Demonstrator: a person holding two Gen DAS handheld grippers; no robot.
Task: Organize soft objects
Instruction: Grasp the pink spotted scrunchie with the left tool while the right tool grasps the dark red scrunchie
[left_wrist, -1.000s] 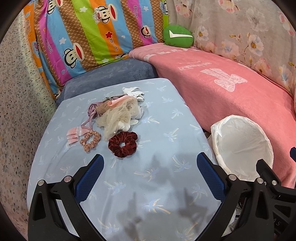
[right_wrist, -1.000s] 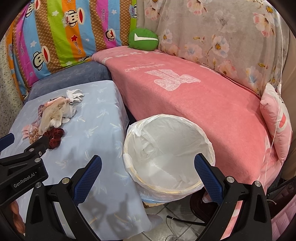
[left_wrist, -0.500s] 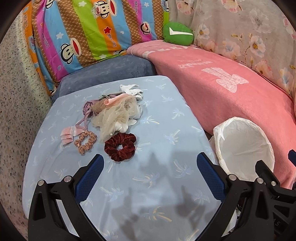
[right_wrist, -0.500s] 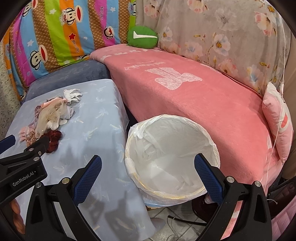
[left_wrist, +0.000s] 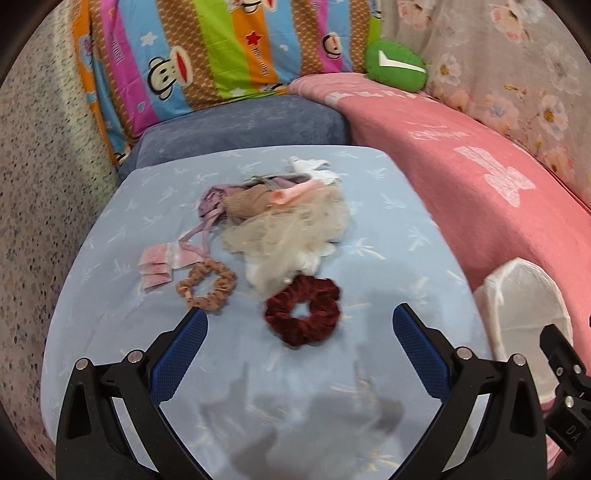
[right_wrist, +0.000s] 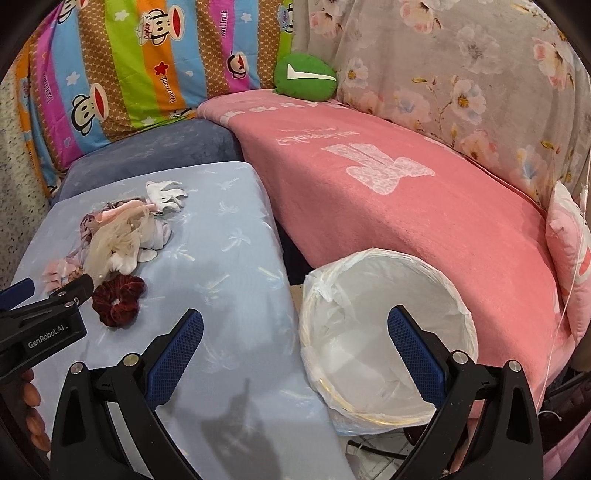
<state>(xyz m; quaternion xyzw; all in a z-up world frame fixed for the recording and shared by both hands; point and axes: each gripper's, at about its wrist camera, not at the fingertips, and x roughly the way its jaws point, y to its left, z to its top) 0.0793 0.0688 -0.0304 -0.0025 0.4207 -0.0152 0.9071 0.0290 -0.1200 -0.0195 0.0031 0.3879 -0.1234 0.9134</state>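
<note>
Now left claw (left_wrist: 295, 343) closer to pile than half second back; jaws wide, nothing held, red scrunchie (left_wrist: 302, 319) lower centre of frame, just ahead between tips. Likely first pick. Tan scrunchie (left_wrist: 207, 285) left of it, pink bits (left_wrist: 159, 266) further left, cream tulle heap (left_wrist: 291, 232) above, all on blue table (left_wrist: 388, 229). Right claw (right_wrist: 295, 347) also wide, empty, hanging over gap between table and bin (right_wrist: 388, 332), lower right of frame. Bin lined white, nothing inside visible; sorting not begun.
</note>
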